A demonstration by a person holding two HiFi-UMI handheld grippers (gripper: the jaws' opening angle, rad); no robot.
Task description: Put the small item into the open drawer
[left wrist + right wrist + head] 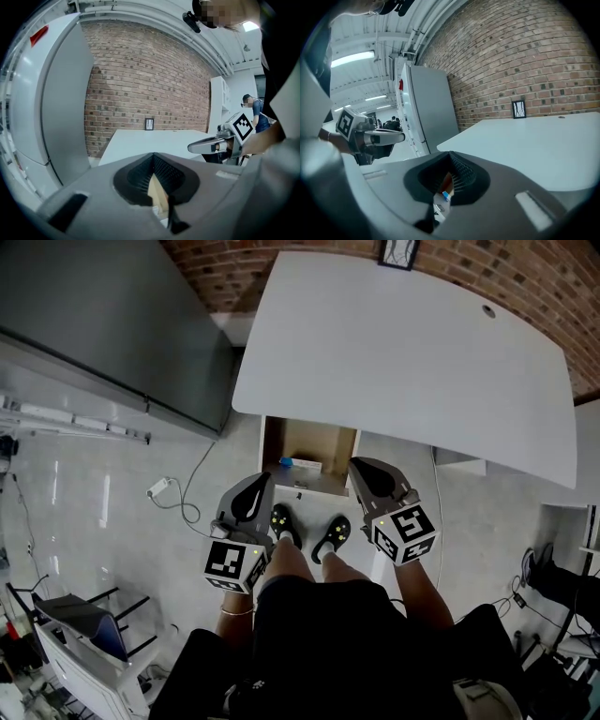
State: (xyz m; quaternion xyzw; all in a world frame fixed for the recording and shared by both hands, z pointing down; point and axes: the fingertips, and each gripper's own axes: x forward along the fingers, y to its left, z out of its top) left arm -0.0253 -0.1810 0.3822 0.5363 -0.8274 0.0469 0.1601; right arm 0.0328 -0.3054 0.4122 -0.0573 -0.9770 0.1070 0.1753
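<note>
Under the white table (403, 362) an open wooden drawer (321, 441) shows in the head view. A small blue and white item (302, 464) lies inside it near the front edge. My left gripper (262, 481) is held above the floor just in front of the drawer's left side, jaws shut and empty. My right gripper (362, 466) hovers at the drawer's right front corner, also shut with nothing in it. In the right gripper view the item (446, 194) peeks through below the right gripper (451, 155). In the left gripper view the left gripper (153, 157) has only drawer wood behind it.
A tall grey cabinet (103, 324) stands left of the table against the brick wall (525, 268). A small framed picture (397, 253) stands at the table's far edge. A cable with a plug (159, 488) lies on the floor at left. The person's shoes (281, 521) are before the drawer.
</note>
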